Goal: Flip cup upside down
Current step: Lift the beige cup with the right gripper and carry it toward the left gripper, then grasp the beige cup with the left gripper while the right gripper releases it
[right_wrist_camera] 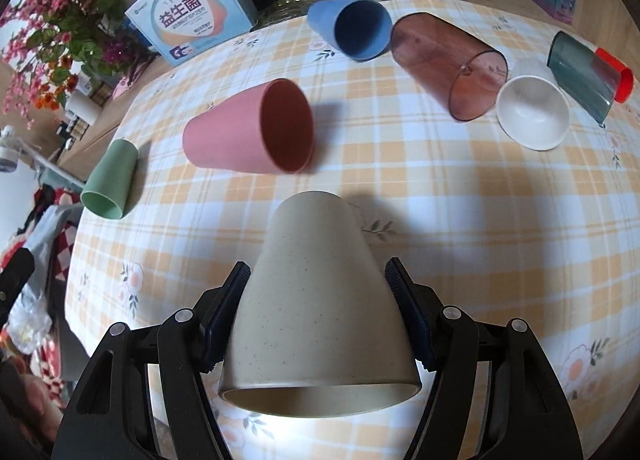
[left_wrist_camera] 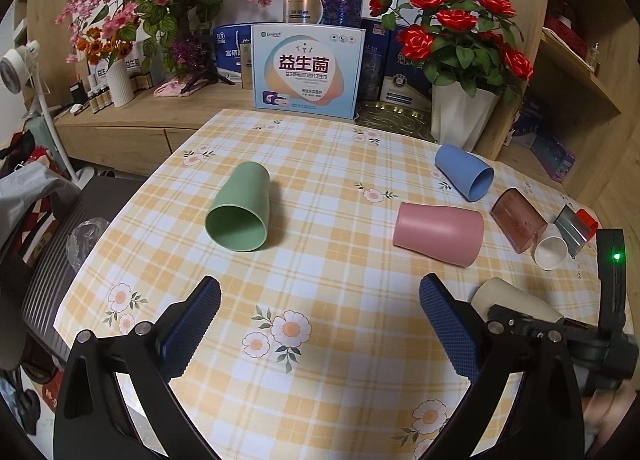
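Note:
My right gripper (right_wrist_camera: 318,280) is shut on a beige speckled cup (right_wrist_camera: 316,316); its blue pads press both sides, the base points away and the open rim faces the camera, above the tablecloth. In the left wrist view the beige cup (left_wrist_camera: 516,296) shows at the right edge behind the right gripper's black frame. My left gripper (left_wrist_camera: 320,300) is open and empty over the checked tablecloth (left_wrist_camera: 320,179). On their sides lie a green cup (left_wrist_camera: 240,207), a pink cup (left_wrist_camera: 438,232) and a blue cup (left_wrist_camera: 464,169).
A clear brownish tumbler (right_wrist_camera: 448,63), a small white bowl (right_wrist_camera: 534,115) and a dark clear tumbler with a red cup inside (right_wrist_camera: 588,71) lie at the table's far right. Boxes (left_wrist_camera: 308,67) and flower vases (left_wrist_camera: 460,115) stand behind the table. A chair with bags (left_wrist_camera: 48,227) is left.

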`<state>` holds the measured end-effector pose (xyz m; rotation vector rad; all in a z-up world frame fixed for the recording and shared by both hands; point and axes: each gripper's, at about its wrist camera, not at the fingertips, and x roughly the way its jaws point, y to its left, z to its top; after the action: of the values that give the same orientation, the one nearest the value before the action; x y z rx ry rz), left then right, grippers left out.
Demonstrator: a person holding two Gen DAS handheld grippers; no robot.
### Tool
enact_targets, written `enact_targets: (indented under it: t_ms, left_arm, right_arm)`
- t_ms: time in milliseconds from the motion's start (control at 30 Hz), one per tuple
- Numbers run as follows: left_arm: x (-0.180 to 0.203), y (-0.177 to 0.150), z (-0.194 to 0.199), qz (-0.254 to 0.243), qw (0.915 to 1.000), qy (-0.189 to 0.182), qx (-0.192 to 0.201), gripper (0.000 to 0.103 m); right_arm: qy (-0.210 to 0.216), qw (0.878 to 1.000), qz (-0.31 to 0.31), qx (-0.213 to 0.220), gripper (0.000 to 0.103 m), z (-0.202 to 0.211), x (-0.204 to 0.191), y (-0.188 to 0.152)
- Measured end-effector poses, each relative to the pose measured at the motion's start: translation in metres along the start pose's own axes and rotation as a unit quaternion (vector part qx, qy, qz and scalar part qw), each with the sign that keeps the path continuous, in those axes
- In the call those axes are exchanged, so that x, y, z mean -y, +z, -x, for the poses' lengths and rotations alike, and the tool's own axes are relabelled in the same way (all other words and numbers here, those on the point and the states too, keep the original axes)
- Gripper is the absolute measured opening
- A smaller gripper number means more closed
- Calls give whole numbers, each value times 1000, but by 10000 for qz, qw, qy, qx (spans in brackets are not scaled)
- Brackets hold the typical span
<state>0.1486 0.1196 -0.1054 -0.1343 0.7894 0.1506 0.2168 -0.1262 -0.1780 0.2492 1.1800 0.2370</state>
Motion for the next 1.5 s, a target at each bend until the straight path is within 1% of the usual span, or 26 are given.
enact_targets:
  t_ms: [100, 267, 400, 633, 767, 833, 900, 1133, 1300, 1400, 1500]
  left_arm:
    - [0, -1, 0, 0, 10000, -8, -12, 97]
    - [3, -2, -3, -20, 10000, -29, -65, 97]
    - [5, -3, -3, -35, 10000, -8, -62, 97]
    - [6, -2, -3, -13, 10000, -39, -86, 97]
    - [8, 0, -1, -13, 10000, -54, -81, 97]
    - [8, 0, -1, -12, 9999, -59, -84, 97]
    - [10, 1, 0, -16, 9999, -83, -83, 97]
    - [20, 3, 6, -62, 9998, -202, -73, 97]
    - [29, 4, 7, -94, 9994, -309, -111, 97]
    - [40, 4, 6, -137, 9987, -446, -187, 97]
    - [55, 2, 0, -124, 9959, -779, -435, 97]
  right_arm:
    - [-10, 9999, 113, -79, 67, -4, -8, -5]
    - [37, 9992, -69, -383, 67, -14, -4, -14]
    - [38, 9986, -144, -507, 67, -21, -1, -19]
    - [198, 9978, -273, -570, 67, -19, 3, -19]
    - [289, 9979, -284, -510, 69, -12, 5, -17]
    - [282, 9983, -274, -425, 75, -6, 7, -16]
    - [266, 9988, -249, -324, 88, 0, 8, -14]
    - [63, 9999, 42, 132, 87, 30, 12, -8]
    - [-131, 9990, 164, 397, 88, 51, 27, -9]
    - [-361, 9956, 481, 716, 88, 71, 41, -14]
    - [-551, 9925, 615, 896, 88, 84, 58, -20]
